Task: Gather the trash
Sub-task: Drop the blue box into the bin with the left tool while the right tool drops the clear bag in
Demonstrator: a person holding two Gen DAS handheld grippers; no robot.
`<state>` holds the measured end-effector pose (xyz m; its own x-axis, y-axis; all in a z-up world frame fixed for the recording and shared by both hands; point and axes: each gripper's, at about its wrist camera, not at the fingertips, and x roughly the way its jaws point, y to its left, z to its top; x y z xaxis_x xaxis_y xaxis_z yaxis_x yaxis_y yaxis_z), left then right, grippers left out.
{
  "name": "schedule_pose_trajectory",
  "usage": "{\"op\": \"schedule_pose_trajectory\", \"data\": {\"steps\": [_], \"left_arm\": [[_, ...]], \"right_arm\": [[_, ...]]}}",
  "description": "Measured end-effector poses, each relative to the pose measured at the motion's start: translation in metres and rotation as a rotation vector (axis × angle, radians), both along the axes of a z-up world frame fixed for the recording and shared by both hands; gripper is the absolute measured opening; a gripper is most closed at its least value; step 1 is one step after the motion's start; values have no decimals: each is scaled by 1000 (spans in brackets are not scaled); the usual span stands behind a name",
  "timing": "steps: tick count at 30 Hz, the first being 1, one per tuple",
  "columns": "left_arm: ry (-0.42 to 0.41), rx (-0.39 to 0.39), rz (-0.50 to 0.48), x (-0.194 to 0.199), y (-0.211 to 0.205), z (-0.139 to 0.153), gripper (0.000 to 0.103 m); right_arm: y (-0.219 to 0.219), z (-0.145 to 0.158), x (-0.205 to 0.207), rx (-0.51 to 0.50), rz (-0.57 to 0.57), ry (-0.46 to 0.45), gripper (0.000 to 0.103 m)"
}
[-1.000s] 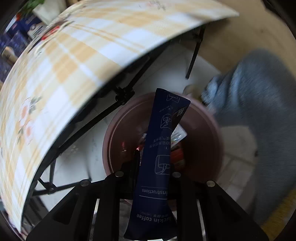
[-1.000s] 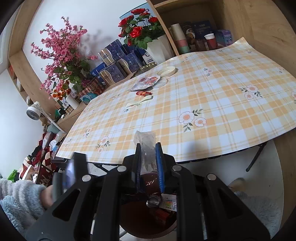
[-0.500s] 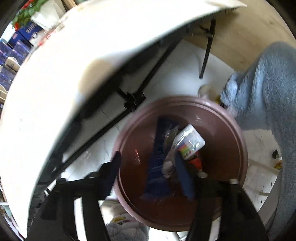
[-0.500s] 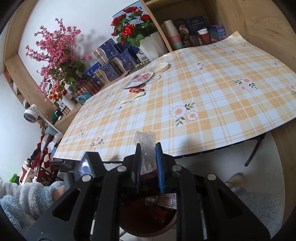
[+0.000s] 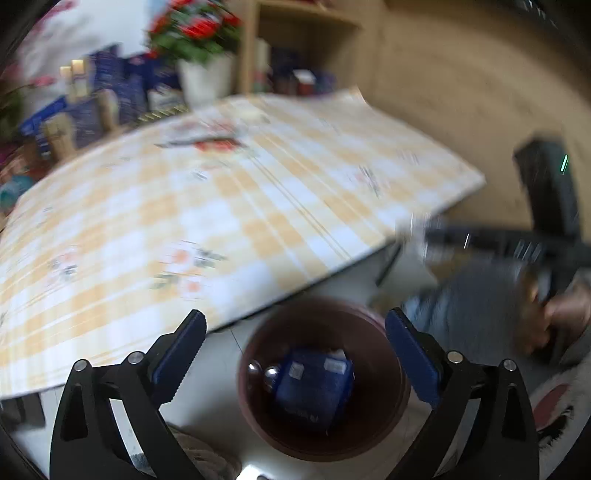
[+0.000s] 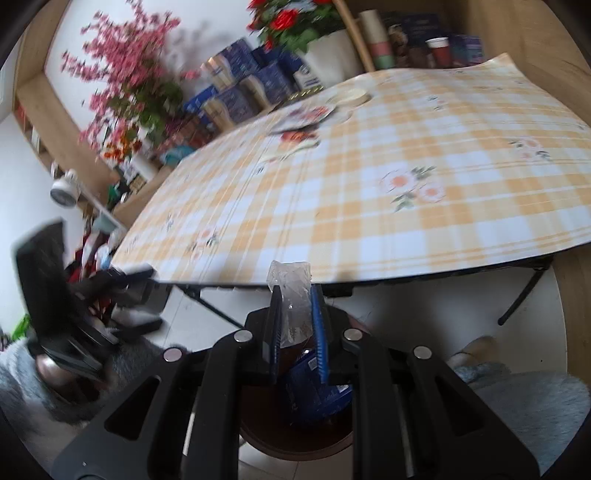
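— What colours do you see in front of my fingers?

— Your left fingers (image 5: 179, 350) wear dark blue pads on black frames. Below them sits a reddish-brown bin (image 5: 384, 398) with a navy packet (image 5: 314, 384) inside, marked with small white labels.

— And my right fingers (image 6: 319, 325)?

— Blue pads as well, pressed on a clear, colourless wrapper (image 6: 293, 291).

— The table?

— Its cloth (image 6: 369, 206) is a yellow-orange and white plaid with small orange flowers and green leaves. Behind it I see pink blossoms (image 6: 118, 85), red roses (image 6: 291, 18) in a white pot (image 6: 332, 51), and navy boxes (image 6: 236, 96).
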<state>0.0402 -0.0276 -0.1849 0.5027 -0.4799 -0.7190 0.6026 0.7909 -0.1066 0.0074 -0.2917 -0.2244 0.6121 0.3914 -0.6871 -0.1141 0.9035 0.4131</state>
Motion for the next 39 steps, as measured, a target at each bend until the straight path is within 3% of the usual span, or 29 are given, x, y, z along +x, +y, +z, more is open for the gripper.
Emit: {"op": "schedule_pose_trajectory", "data": {"steps": [8, 14, 18, 27, 33, 34, 36, 39], "left_arm": [[-95, -112, 248, -17, 70, 16, 97], [-108, -149, 430, -25, 98, -4, 97], [-113, -145, 444, -21, 98, -6, 97], [-132, -66, 354, -23, 71, -13, 97], [-120, -72, 372, -20, 75, -15, 97], [-115, -74, 377, -19, 76, -16, 97], [-110, -72, 383, -18, 77, -16, 97], [-108, -65, 381, -18, 76, -17, 97]], "right_arm": [[43, -26, 9, -118, 104, 43, 19], [49, -39, 16, -164, 111, 65, 19], [53, -44, 18, -184, 119, 75, 19], [60, -41, 12, -209, 144, 55, 19], [61, -40, 12, -202, 147, 52, 24], [60, -40, 11, -199, 146, 50, 26], [59, -38, 9, -191, 141, 34, 61], [59, -31, 6, -209, 115, -7, 86]]}}
